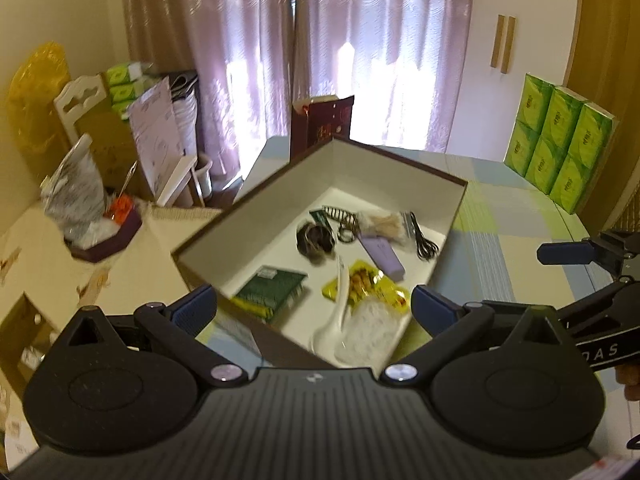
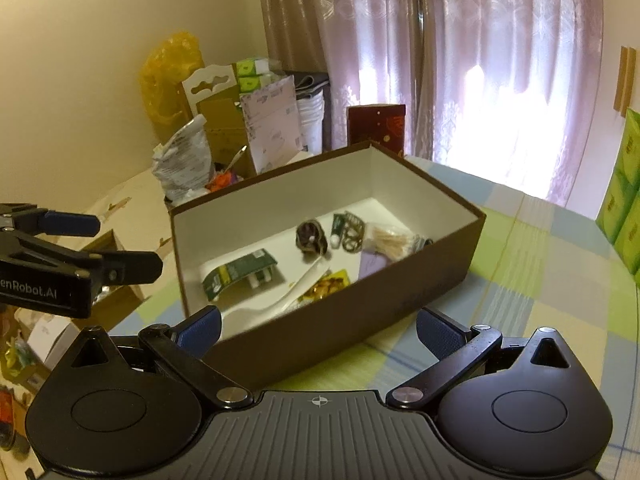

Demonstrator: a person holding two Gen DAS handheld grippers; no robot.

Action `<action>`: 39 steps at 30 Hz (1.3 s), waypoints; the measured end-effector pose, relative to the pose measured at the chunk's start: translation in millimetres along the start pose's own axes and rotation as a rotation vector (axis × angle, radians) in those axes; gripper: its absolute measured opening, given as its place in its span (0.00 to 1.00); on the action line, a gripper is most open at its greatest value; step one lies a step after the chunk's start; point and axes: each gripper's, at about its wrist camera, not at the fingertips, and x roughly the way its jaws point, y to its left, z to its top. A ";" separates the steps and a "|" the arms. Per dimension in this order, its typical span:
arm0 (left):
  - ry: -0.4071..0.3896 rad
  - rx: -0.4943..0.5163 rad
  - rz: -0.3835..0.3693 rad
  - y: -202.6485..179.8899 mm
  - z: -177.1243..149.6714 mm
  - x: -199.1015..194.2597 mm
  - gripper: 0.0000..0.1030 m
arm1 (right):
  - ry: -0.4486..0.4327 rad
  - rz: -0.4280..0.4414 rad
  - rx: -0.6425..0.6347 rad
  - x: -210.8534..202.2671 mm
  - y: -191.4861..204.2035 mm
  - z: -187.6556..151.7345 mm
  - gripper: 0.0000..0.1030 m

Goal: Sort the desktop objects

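Brown box (image 2: 400,276), white-lined, cluttered

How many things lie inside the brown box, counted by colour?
Inside the brown box:
White: 1, spoon
Purple: 1, tube
Yellow: 1, snack packet
Green: 1, booklet
Black: 1, cable
Total: 5; other items are too blurred to sort.

right gripper (image 2: 318,326) spread wide, empty | brown box (image 2: 320,332) sat on checked tablecloth (image 2: 520,280) | green packet (image 2: 240,272), white spoon (image 2: 276,302), yellow snack packet (image 2: 326,284) lay inside | left gripper (image 2: 100,240) beside box
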 end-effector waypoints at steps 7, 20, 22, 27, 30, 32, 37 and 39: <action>0.021 -0.016 0.049 -22.8 -18.6 -26.5 0.99 | 0.000 0.001 -0.022 -23.4 -3.8 -16.7 0.98; 0.029 -0.040 0.084 -67.4 -40.4 -60.0 0.99 | -0.015 0.016 -0.067 -60.0 -17.4 -42.7 0.98; 0.030 -0.045 0.088 -73.0 -43.3 -62.8 0.99 | -0.012 0.018 -0.075 -63.8 -19.6 -46.7 0.98; 0.035 -0.047 0.095 -87.2 -51.5 -67.4 0.99 | -0.010 0.019 -0.084 -75.1 -28.1 -56.7 0.98; 0.040 -0.046 0.097 -95.7 -56.2 -69.4 0.99 | -0.006 0.016 -0.087 -81.2 -33.0 -62.5 0.98; 0.042 -0.042 0.099 -101.5 -59.3 -70.3 0.99 | -0.002 0.014 -0.086 -84.1 -35.9 -66.9 0.98; 0.052 -0.041 0.102 -112.2 -67.4 -71.6 0.99 | 0.010 0.015 -0.085 -90.0 -41.9 -77.2 0.98; 0.057 -0.040 0.104 -115.2 -70.2 -72.0 0.99 | 0.014 0.016 -0.086 -91.7 -43.5 -80.5 0.98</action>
